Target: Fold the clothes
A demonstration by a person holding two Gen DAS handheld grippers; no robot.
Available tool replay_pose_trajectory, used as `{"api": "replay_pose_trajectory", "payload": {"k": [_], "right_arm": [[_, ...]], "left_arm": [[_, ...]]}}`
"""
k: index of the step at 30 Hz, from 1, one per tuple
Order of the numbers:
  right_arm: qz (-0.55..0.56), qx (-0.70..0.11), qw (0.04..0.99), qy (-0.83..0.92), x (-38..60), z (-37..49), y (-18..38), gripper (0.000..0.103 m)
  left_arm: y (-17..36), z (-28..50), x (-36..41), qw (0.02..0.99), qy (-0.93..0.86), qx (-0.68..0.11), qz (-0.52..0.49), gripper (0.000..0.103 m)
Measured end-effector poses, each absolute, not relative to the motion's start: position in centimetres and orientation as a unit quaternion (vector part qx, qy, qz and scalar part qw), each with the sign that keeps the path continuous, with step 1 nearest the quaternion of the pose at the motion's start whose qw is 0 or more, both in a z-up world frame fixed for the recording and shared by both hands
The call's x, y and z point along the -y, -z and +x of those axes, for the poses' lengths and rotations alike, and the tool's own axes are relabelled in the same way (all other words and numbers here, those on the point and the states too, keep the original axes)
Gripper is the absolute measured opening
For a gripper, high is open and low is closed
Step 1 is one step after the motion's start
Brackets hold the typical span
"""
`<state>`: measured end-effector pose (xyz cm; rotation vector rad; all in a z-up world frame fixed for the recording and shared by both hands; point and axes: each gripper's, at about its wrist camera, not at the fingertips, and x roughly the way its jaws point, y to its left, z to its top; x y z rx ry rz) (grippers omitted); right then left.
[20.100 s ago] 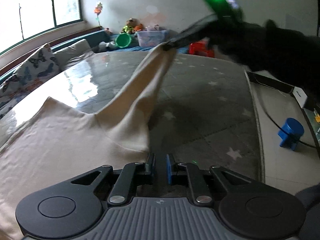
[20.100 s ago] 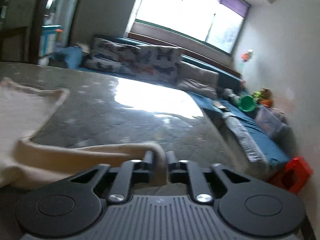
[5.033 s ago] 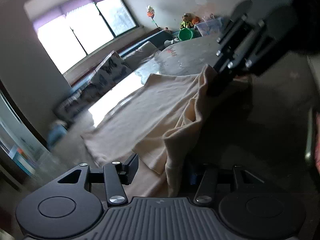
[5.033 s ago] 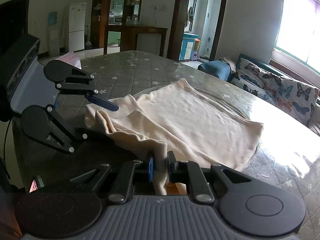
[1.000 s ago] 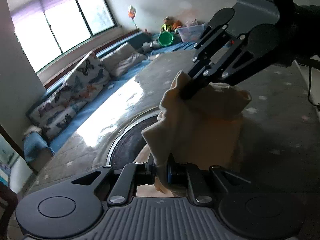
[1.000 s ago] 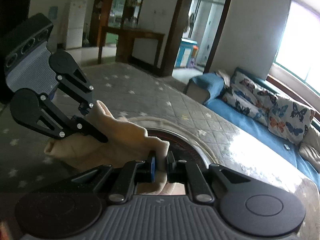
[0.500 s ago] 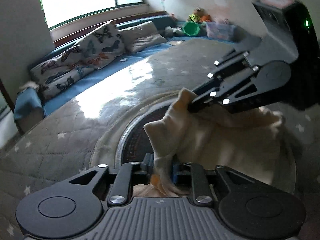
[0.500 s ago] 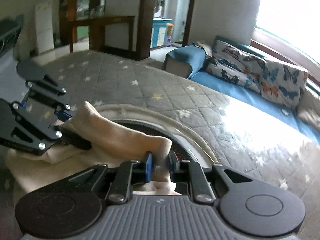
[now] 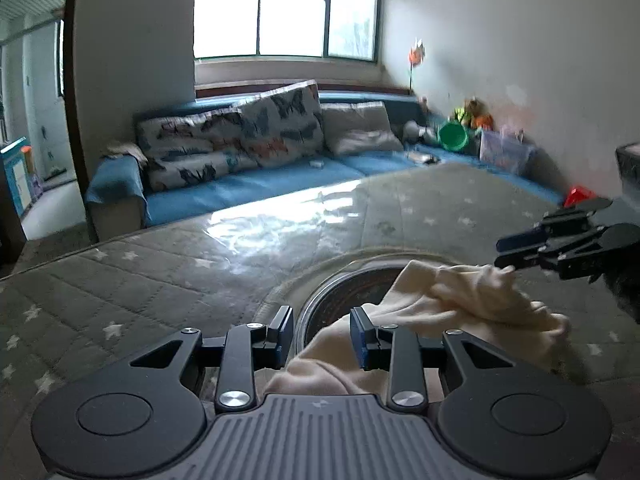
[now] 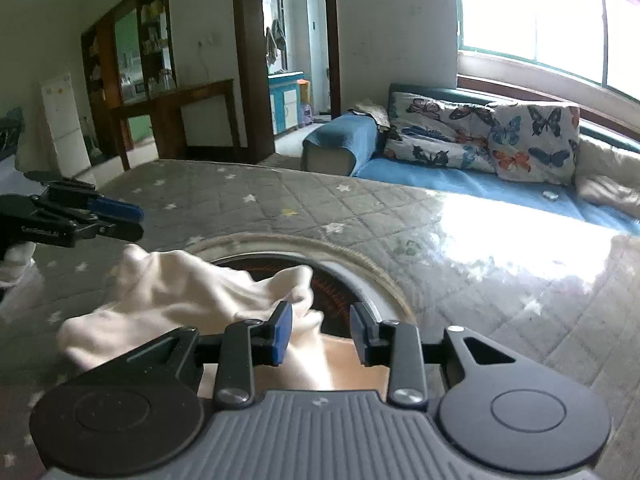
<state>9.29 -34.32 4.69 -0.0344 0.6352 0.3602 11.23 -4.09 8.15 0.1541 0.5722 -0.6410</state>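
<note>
Cream garment (image 9: 460, 304) is sitting bunched up on the grey star-quilted table cover (image 9: 168, 280), partly draped over the round dark opening (image 10: 348, 280) in the middle. Left gripper (image 9: 322, 338) is spreading its jaws right now, cloth lying loose between them, pads not pressing. Right gripper (image 10: 320, 338) is doing the same, jaws opening over a fold. Loads of bare quilt is stretching out toward the blue sofa (image 10: 460, 176) past the far table edge.
</note>
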Motion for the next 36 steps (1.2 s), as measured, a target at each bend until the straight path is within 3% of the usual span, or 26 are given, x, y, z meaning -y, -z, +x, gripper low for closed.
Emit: {"api": "replay_pose_trajectory", "payload": {"k": [2,4,14,18,20,22,25,31,36], "right_arm": [[-0.006,-0.307,0.934,-0.184,34.5,8.4,-4.7,0.033],[-0.002,-0.305,0.933,-0.191,34.7,8.0,-4.5,0.041],[0.011,-0.327,0.932,-0.159,35.1,9.5,-2.6,0.041],[0.035,-0.32,0.937,-0.135,35.7,10.0,-2.1,0.039],[0.041,-0.314,0.94,-0.124,35.7,10.3,-1.9,0.033],[0.043,-0.319,0.939,-0.119,35.6,11.0,-1.4,0.026],[0.013,-0.336,0.938,-0.089,35.2,11.9,-0.2,0.016],[0.009,-0.324,0.943,-0.069,35.3,11.5,-1.5,0.017],[0.006,-0.307,0.947,-0.097,34.1,11.6,-2.8,0.017]], "left_arm": [[-8.5,9.8,3.5,0.909,0.307,-0.273,0.068,0.034],[-8.2,8.8,3.4,0.909,0.305,-0.277,0.065,0.034],[-5.4,9.5,3.1,0.913,0.259,-0.316,0.012,0.035],[-4.1,11.1,2.8,0.915,0.232,-0.328,-0.02,0.035],[-3.5,11.6,2.7,0.916,0.224,-0.333,-0.029,0.034],[-2.9,11.9,2.5,0.915,0.216,-0.338,-0.032,0.025],[-2.3,12.0,2.2,0.916,0.203,-0.344,-0.025,0.024],[-3.1,11.3,1.1,0.921,0.199,-0.334,-0.03,0.027],[-5.3,10.5,1.8,0.929,0.21,-0.302,-0.034,0.022]]}}
